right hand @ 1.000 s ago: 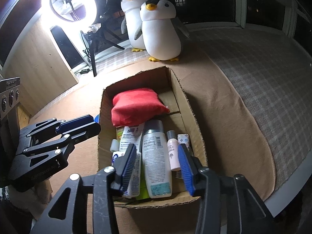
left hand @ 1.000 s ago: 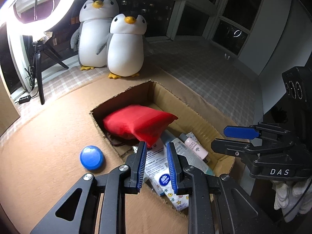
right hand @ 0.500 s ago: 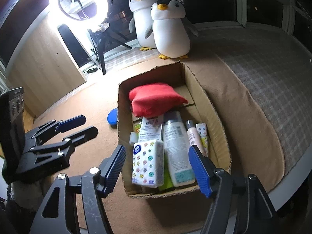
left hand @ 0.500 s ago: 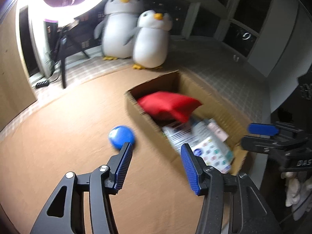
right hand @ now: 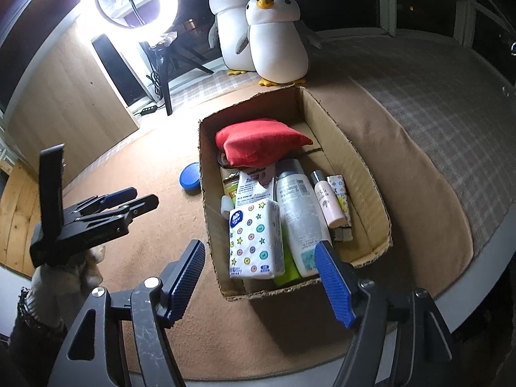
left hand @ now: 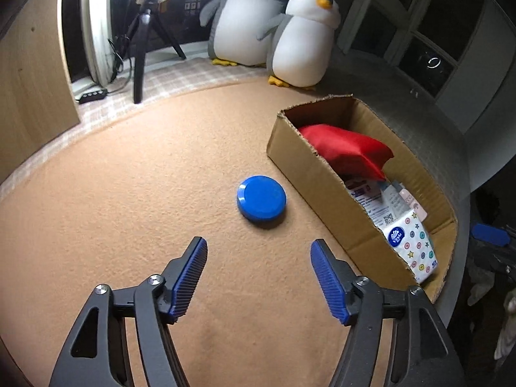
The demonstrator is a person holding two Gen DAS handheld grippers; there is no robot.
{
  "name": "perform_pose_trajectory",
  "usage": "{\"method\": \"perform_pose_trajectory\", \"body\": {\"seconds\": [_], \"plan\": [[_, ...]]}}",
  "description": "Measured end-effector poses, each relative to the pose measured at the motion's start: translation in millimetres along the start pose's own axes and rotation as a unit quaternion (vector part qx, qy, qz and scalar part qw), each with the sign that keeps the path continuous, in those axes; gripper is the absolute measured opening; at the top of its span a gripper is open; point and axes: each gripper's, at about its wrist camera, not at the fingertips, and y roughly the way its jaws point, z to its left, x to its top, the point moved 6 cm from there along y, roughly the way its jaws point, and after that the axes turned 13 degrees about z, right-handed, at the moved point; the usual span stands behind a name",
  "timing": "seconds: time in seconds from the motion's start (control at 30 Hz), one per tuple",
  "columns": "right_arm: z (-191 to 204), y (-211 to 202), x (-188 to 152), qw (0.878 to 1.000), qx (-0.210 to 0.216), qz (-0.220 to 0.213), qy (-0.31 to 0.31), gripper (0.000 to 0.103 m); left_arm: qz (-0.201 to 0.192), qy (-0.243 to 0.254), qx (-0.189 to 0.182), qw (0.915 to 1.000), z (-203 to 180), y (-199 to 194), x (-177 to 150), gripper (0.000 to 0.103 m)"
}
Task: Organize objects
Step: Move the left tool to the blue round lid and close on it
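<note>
Bottles (right hand: 298,213) in box (right hand: 371,174): right view only.

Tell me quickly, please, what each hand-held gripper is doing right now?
Left hand-held gripper: jaws opening, empty, aimed at the round blue plastic lid.
Right hand-held gripper: jaws opening, empty, above the brown cardboard box.

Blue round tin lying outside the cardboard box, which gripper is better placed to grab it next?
Probably the left gripper: its opening jaws point at the blue tin with nothing between. The right gripper hangs over the cardboard box, jaws opening and empty.
</note>
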Motion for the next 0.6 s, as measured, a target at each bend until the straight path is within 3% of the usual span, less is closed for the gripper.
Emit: {"method": "perform_pose_trajectory", "body": {"seconds": [0.6], "plan": [[-11.3,-4.9,-34.7,0.999,-0.022,0.009,0.033,0.071,0.014,0.002,0.028,0.9995,4.1,56.3,33.9,0.072]]}}
